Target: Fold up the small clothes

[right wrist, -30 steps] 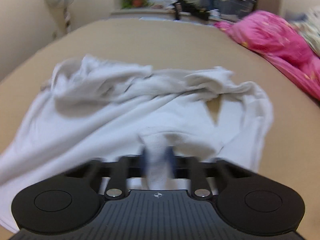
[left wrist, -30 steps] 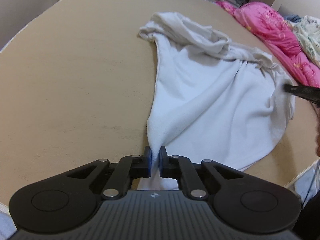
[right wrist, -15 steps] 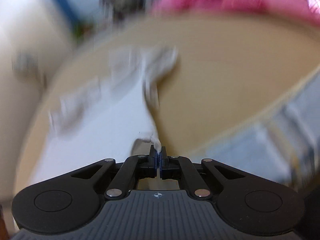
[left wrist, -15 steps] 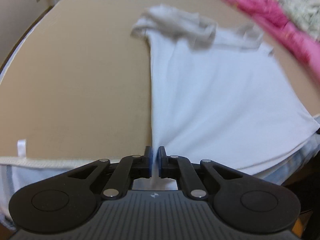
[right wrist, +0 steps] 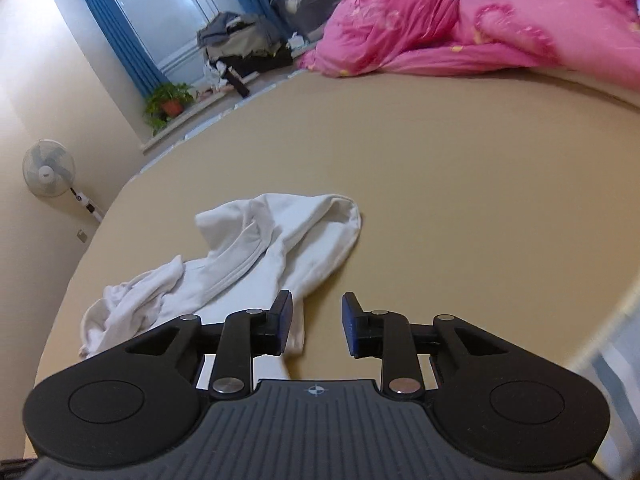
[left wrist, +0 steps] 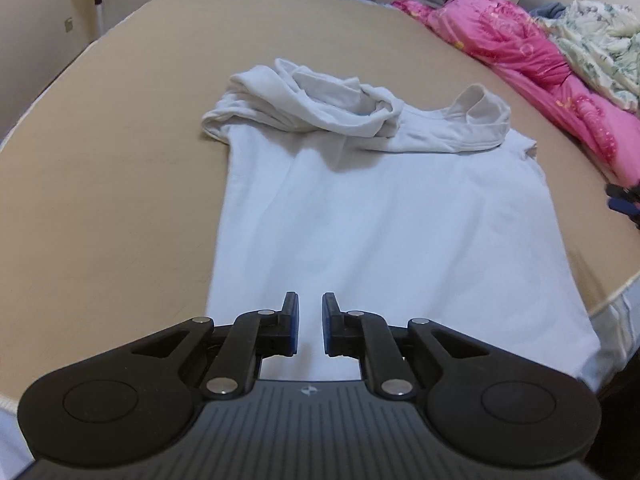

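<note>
Nearest in the left wrist view, the left hand-held gripper (left wrist: 307, 322) has its jaws apart with nothing between them, poised over the near hem of a white shirt (left wrist: 380, 216). The shirt lies on a tan bed (left wrist: 104, 184), its body spread smooth and flat from the bed's near edge toward the middle, with the lower right corner of the hem hanging over that near edge. Farther along, the shirt's upper part is bunched: sleeves and collar are heaped in rumpled folds across its far end. At the right border of this view a dark bit of the other tool shows, too small to read. In the right wrist view, the right hand-held gripper (right wrist: 316, 326) also has its jaws apart and empty, its left finger just over the shirt's edge (right wrist: 288, 256) and its right finger over bare bed. Beyond, a crumpled sleeve lies toward the bed's middle. Along the bed's far right edge sits a pink quilt (left wrist: 532, 64), with a pale floral blanket (left wrist: 600, 40) behind it. A standing fan (right wrist: 49, 168) is by the wall past the left edge.
</note>
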`<state>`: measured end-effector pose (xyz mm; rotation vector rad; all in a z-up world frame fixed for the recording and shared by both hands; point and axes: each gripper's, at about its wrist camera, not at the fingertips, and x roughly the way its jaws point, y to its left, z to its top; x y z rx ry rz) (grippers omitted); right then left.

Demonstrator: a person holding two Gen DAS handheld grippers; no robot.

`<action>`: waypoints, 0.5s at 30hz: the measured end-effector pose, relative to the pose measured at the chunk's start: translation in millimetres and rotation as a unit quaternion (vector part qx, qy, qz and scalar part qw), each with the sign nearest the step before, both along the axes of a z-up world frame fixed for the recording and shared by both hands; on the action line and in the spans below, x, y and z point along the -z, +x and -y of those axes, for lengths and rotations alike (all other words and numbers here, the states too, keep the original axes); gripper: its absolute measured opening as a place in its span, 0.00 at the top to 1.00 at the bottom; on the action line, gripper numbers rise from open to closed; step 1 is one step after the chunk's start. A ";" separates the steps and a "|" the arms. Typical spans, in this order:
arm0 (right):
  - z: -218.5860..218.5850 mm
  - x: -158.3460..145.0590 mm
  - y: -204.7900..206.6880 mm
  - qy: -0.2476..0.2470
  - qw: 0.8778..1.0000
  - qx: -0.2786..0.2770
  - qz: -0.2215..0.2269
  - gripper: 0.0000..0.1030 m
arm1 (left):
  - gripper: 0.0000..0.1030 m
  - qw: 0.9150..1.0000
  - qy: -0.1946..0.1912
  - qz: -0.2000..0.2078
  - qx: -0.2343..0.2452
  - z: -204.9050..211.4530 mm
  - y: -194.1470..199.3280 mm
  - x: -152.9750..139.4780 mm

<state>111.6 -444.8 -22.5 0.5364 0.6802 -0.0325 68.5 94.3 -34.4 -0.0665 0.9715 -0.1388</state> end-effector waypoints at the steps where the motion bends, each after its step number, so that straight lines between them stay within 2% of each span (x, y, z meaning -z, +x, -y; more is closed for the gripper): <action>1: 1.0 9.7 16.3 0.012 1.000 -0.001 -0.011 0.71 | 0.88 1.000 0.003 -0.008 0.000 4.3 6.3 4.7; 3: 0.9 28.3 35.9 0.035 0.998 0.011 -0.043 0.68 | 0.88 1.000 0.013 -0.025 0.002 8.1 16.5 16.8; 6: -8.2 56.0 70.2 0.058 0.996 -0.011 -0.074 0.55 | 0.88 0.998 0.032 -0.042 0.017 11.7 26.5 30.8; 10: -18.0 75.6 98.9 0.085 0.992 -0.031 -0.087 0.55 | 0.84 0.997 0.051 -0.062 0.021 11.5 36.7 46.6; 11: -22.2 79.5 107.3 0.086 0.991 -0.043 -0.092 0.58 | 0.84 0.997 0.049 -0.065 0.020 10.7 39.0 48.5; 12: -26.4 83.5 113.3 0.078 0.990 -0.059 -0.097 0.80 | 0.84 0.997 0.047 -0.065 0.019 10.4 40.5 49.4; 13: -30.4 85.8 120.9 0.071 0.990 -0.076 -0.098 0.88 | 0.84 0.997 0.046 -0.066 0.019 10.0 41.9 50.3; 15: -33.4 69.9 127.1 0.020 0.993 -0.094 -0.074 0.94 | 0.84 0.997 0.046 -0.067 0.017 10.3 44.1 51.9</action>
